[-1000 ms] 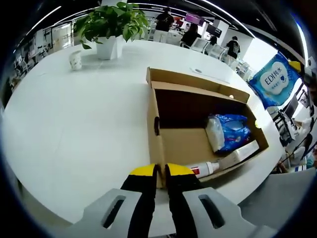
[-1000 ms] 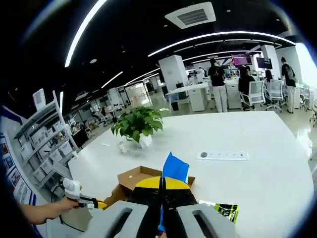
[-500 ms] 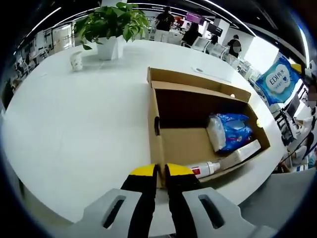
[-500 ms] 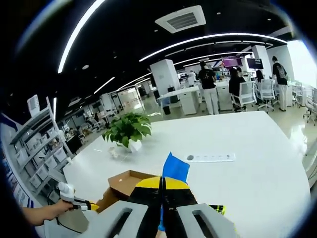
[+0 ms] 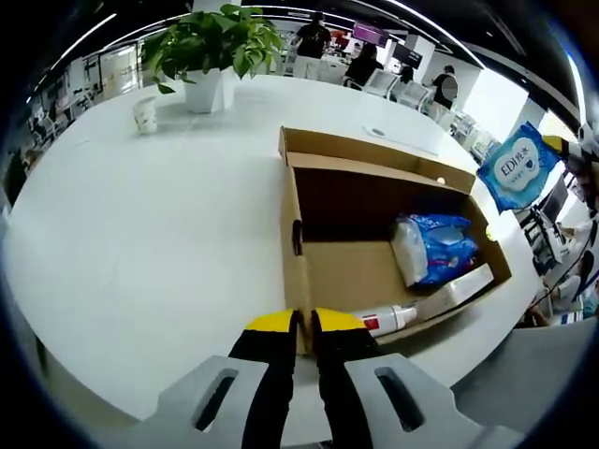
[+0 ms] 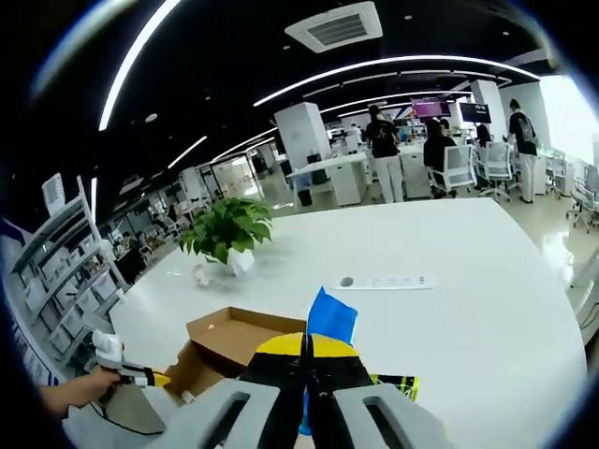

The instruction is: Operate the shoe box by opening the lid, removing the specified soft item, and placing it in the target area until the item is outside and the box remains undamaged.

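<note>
Your right gripper point(image 6: 306, 351) pinched the blue packet point(image 5: 517, 166) at right of frame; your left gripper point(image 5: 305, 323) clamped the box point(image 5: 298, 281) wall. Lower it gently onto bare table point(image 6: 468, 271).

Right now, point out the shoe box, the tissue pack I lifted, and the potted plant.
shoe box point(image 5: 342, 271), left gripper view, bare inner floor.
tissue pack point(image 5: 516, 166), left gripper view, printed front.
potted plant point(image 6: 225, 230), right gripper view, leaves.

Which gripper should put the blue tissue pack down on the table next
Right. The right gripper is already shut on the blue tissue pack, held up beyond the shoe box. The left gripper is clamped on the box's near wall, steadying it.
</note>
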`<control>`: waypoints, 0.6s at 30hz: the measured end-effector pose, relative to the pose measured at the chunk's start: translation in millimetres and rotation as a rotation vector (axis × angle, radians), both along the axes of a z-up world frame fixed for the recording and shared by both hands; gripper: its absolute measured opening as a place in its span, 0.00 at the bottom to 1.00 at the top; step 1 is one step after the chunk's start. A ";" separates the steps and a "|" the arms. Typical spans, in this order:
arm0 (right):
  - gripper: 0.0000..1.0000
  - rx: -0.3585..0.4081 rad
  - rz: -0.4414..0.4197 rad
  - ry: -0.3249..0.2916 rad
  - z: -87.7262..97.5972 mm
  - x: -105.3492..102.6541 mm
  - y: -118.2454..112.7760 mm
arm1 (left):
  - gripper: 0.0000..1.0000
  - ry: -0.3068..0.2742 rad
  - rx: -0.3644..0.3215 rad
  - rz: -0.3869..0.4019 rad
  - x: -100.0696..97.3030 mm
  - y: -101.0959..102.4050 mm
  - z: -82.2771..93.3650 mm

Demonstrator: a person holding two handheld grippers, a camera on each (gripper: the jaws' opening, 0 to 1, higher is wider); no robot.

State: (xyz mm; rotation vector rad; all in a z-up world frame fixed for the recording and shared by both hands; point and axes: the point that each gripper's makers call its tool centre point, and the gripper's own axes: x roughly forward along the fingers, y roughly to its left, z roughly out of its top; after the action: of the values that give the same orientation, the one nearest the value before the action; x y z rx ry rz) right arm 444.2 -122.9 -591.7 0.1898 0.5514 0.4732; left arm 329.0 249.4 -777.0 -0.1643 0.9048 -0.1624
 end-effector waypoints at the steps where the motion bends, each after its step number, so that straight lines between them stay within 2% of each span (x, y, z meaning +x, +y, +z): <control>1: 0.00 -0.004 0.001 0.005 -4.0 1.0 0.7 | 0.05 0.000 0.000 0.001 -0.1 0.0 0.0; 11: 0.00 -0.021 0.000 0.031 -26.9 8.5 6.7 | 0.04 0.001 0.003 0.003 0.8 0.6 -0.5; 18: 0.00 -0.043 0.004 0.042 -39.4 5.3 14.8 | 0.04 -0.001 0.008 0.007 0.8 0.8 -0.7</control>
State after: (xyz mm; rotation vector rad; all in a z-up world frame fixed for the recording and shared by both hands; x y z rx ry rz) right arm 449.5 -108.1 -631.2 0.1578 0.6025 0.4620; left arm 329.8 250.2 -777.8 -0.1594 0.9036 -0.1524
